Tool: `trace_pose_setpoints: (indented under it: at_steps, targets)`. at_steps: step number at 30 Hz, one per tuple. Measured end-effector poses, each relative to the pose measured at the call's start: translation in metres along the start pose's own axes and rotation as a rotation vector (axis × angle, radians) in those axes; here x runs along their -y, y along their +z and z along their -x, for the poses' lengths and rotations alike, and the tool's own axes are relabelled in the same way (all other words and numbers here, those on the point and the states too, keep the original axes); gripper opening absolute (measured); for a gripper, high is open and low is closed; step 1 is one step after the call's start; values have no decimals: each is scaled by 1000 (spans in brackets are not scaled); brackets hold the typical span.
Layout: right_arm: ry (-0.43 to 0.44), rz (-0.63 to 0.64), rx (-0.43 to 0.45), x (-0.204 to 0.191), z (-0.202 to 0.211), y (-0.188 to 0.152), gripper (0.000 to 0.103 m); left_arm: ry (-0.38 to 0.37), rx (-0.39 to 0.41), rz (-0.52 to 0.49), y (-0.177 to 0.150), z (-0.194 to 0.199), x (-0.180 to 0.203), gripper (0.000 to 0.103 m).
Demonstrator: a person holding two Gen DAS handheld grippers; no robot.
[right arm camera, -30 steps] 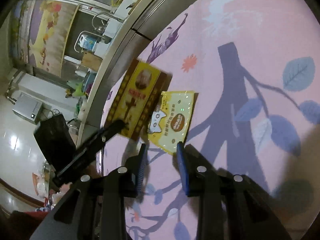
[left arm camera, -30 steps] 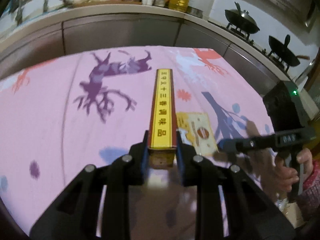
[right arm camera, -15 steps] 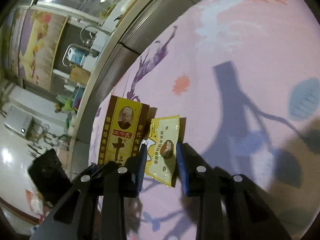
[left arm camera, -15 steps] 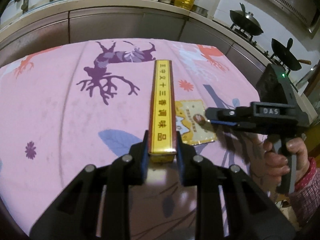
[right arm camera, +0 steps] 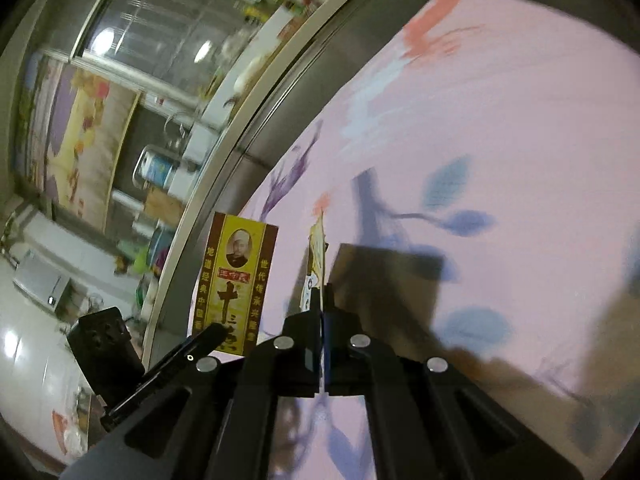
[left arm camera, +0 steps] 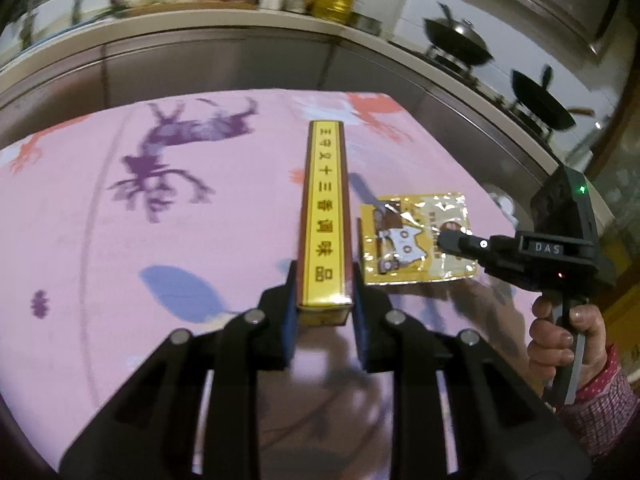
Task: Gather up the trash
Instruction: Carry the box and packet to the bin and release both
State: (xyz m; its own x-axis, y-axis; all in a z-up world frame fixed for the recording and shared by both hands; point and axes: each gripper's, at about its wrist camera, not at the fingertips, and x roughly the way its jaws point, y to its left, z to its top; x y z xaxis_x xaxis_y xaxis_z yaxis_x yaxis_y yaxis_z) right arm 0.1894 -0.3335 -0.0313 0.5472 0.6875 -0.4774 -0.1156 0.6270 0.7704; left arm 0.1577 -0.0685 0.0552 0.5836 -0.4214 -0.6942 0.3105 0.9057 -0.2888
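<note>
My left gripper [left arm camera: 325, 292] is shut on the near end of a long brown-and-yellow spice box [left arm camera: 326, 216] and holds it above the pink patterned tablecloth [left arm camera: 120, 240]. The box also shows in the right wrist view [right arm camera: 234, 280], with the left gripper's finger [right arm camera: 200, 340] on it. My right gripper [right arm camera: 322, 312] is shut on a flat yellow foil sachet [right arm camera: 316, 256], seen edge-on and lifted off the cloth. In the left wrist view the sachet [left arm camera: 416, 236] hangs flat from the right gripper [left arm camera: 450, 240].
A kitchen counter [left arm camera: 240, 16] with bottles runs behind the table. Two black woks [left arm camera: 456, 46] sit on the stove at the right. The person's hand [left arm camera: 568, 332] holds the right gripper's handle past the table's right edge.
My right gripper has closed on the yellow sachet and lifted it off the cloth. My left gripper still holds the spice box and has raised it slightly.
</note>
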Motion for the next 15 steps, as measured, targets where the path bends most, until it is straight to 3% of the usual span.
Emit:
trace_pose_setpoints:
  at_steps: [8, 15]
  targets:
    - [-7, -149, 204, 71, 108, -23, 0, -96, -90, -164, 1, -41, 95, 22]
    - [-81, -262, 443, 133, 199, -22, 0, -194, -139, -334, 30, -93, 203, 22]
